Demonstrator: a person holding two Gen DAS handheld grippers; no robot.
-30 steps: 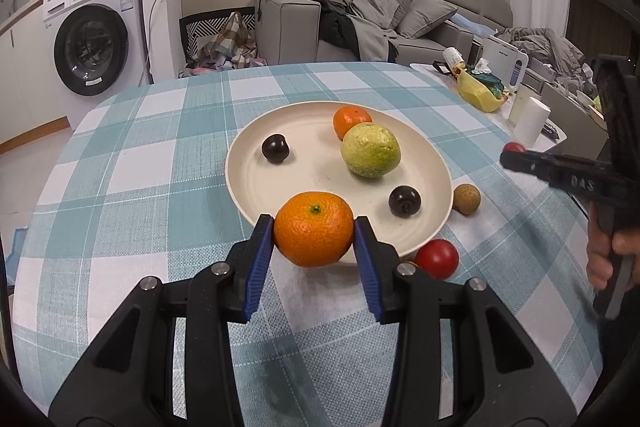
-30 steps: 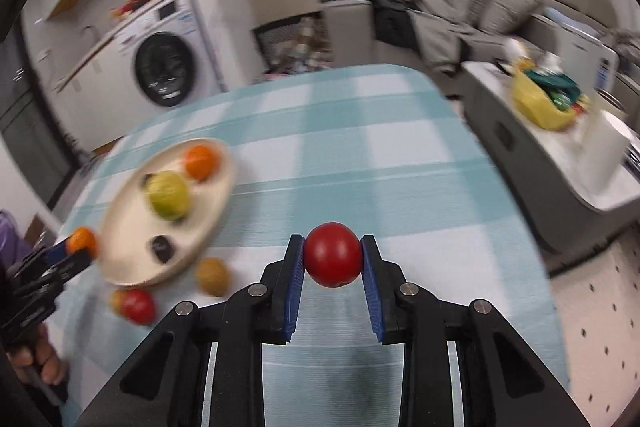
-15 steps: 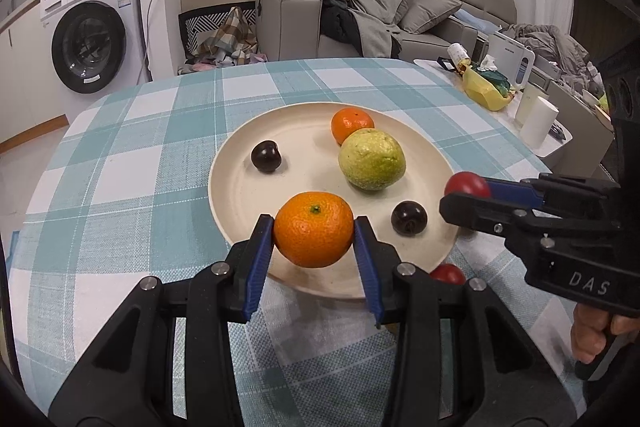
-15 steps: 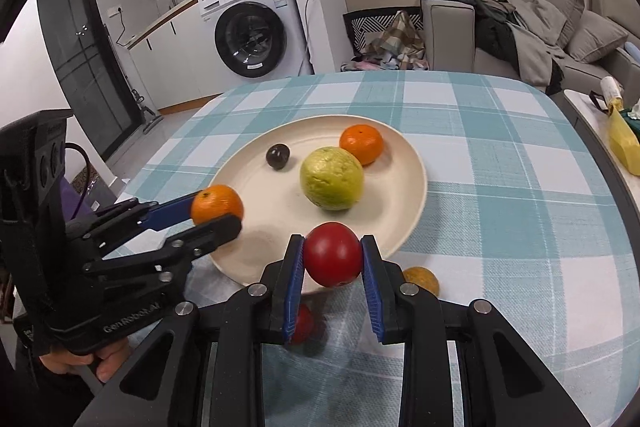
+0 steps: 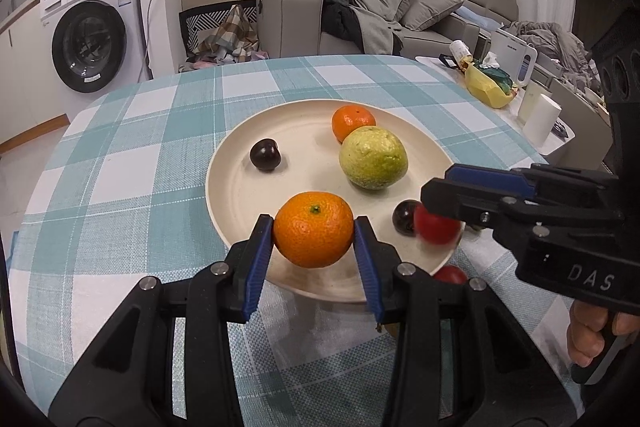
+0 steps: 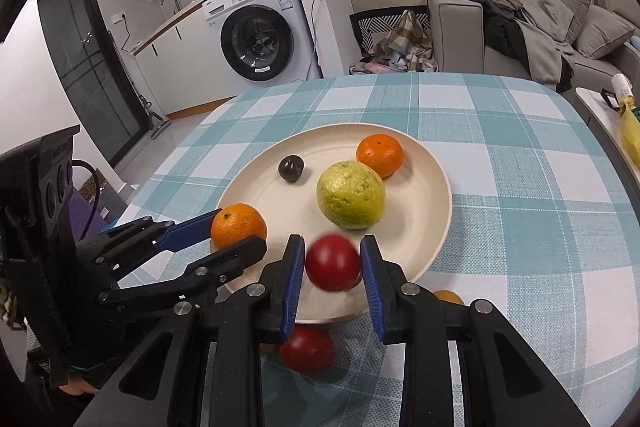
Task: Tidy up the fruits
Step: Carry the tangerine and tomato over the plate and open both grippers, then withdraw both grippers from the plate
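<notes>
The left gripper [image 5: 314,235] is clamped on an orange mandarin [image 5: 314,229], both blue pads tight on its sides, holding it over the near rim of the cream plate [image 5: 240,163]. From the left wrist view the plate also carries a second mandarin [image 5: 352,121], a green guava [image 5: 374,157] touching it, a dark plum [image 5: 265,155] on the far left and another dark plum [image 5: 405,217] near the right rim, which the right wrist view hides behind its own load.

The right gripper [image 6: 332,269] has its jaws opening: a red tomato [image 6: 333,262] sits between the pads with a sliver of gap on each side, blurred, so it looks released, though whether it already rests on the plate is hard to tell. Only the right view clearly shows a second red tomato [image 6: 308,349] on the checked tablecloth [image 6: 520,187] just off the rim, with a brownish fruit [image 6: 448,297] beside it
</notes>
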